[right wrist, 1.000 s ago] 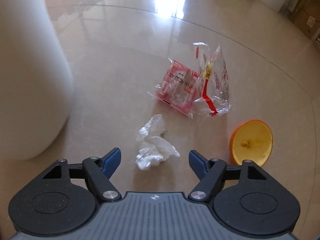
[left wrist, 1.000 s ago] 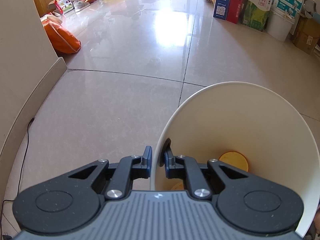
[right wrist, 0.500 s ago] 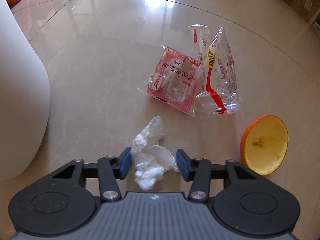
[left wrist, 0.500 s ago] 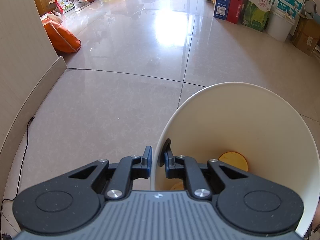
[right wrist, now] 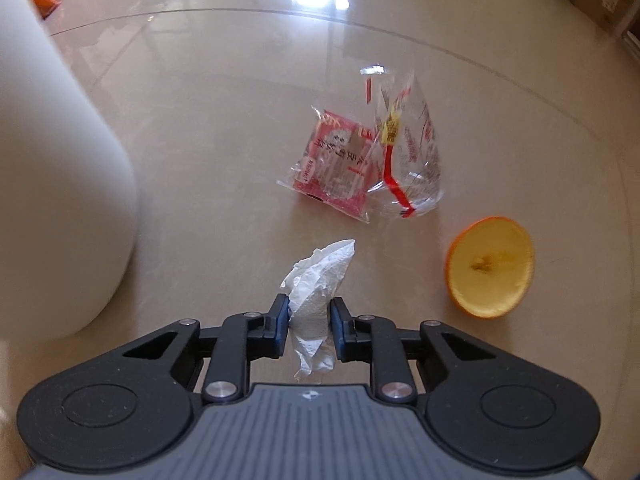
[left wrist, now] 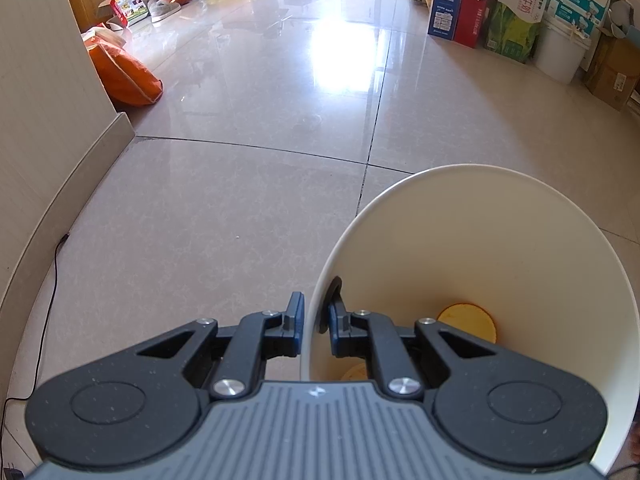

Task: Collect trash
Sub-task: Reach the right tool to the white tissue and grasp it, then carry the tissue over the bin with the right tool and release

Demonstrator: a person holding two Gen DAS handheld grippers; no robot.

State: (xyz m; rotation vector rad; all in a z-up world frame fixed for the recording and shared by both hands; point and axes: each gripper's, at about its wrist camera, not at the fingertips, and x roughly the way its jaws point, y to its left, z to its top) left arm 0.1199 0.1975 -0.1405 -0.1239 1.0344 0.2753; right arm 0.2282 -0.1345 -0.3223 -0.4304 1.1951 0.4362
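Holding, left wrist view: left gripper (left wrist: 316, 322) clamped on the near-left rim of the bin (left wrist: 500, 216), one finger outside the wall, one inside. Judged purpose: to steady the bin and keep its mouth open and tipped toward the incoming trash. Bin: cream, round, mouth facing up and toward the camera; long axis runs from the near rim down to the base. Contents: orange peel (left wrist: 468, 322) lying on the bottom, far right of the inner finger; a second yellowish scrap shows just under that finger, too hidden to name. Floor (left wrist: 240, 200): pale glossy tile, bare to the left of the bin. Far wall: boxes (left wrist: 516, 16) at right, orange bag (left wrist: 124, 74) at left, well apart from the work.

Right wrist view: right gripper (right wrist: 309, 330) closed on the tissue (right wrist: 316, 280), pads pressing its crumpled middle. Tissue: white, wadded, long axis running near to far along the fingers; the pointed end sticks out far past the fingertips, a short tail hangs near the gripper body. It appears clear of the floor, judged ready for carrying to the bin. Bin wall fills the left edge, near. Remaining on the floor: red wrapper (right wrist: 336, 164) and clear wrapper (right wrist: 404, 152), touching and overlapping, far of the tissue; orange half-peel (right wrist: 490, 266), cup side up, to the right, apart from both.
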